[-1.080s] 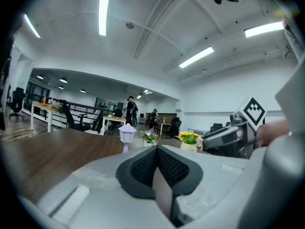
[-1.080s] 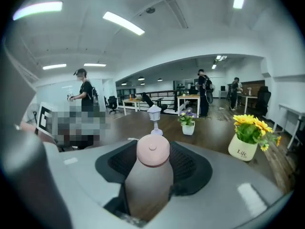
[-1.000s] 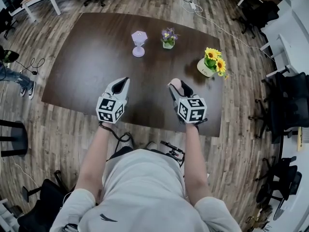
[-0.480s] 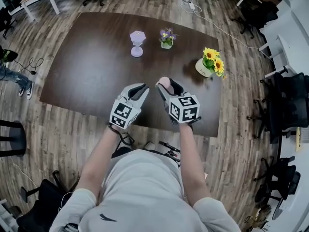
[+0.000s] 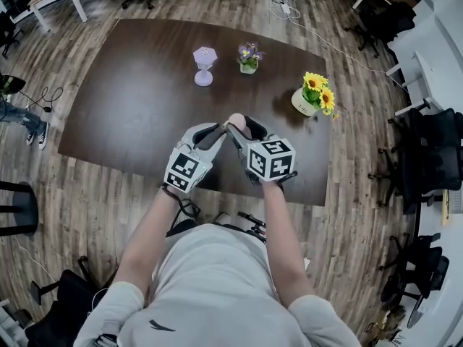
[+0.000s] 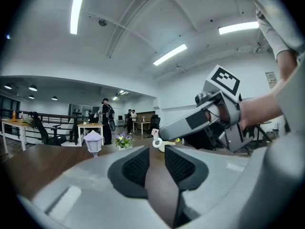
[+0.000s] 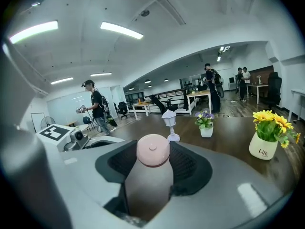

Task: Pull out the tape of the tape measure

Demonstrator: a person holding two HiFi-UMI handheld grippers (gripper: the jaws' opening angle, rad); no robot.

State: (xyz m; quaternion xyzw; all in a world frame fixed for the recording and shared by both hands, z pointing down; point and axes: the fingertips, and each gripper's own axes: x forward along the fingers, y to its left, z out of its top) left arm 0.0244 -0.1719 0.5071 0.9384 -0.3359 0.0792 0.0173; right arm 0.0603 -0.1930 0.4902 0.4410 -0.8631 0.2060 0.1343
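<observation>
My right gripper [image 5: 239, 126] is shut on a round pink tape measure [image 5: 235, 121], held above the near edge of the dark table [image 5: 130, 100]. In the right gripper view the pink case [image 7: 153, 150] fills the gap between the pads. My left gripper [image 5: 217, 131] points at it from the left, tips close to the case. Its jaws have just been opening and nothing lies between them [image 6: 157, 159]. In the left gripper view a small white ring tab [image 6: 156, 143] hangs at the tip of the right gripper [image 6: 190, 123], just beyond my left fingertips.
On the far half of the table stand a lavender lantern [image 5: 205, 65], a small pot of purple flowers [image 5: 249, 56] and a white pot of sunflowers [image 5: 315, 96]. Office chairs [image 5: 427, 157] stand to the right. People stand at desks in the background.
The two grippers have come together in front of me; the left one swung right to the tape measure and its jaws opened. The right gripper shifted left and still holds the pink case.
</observation>
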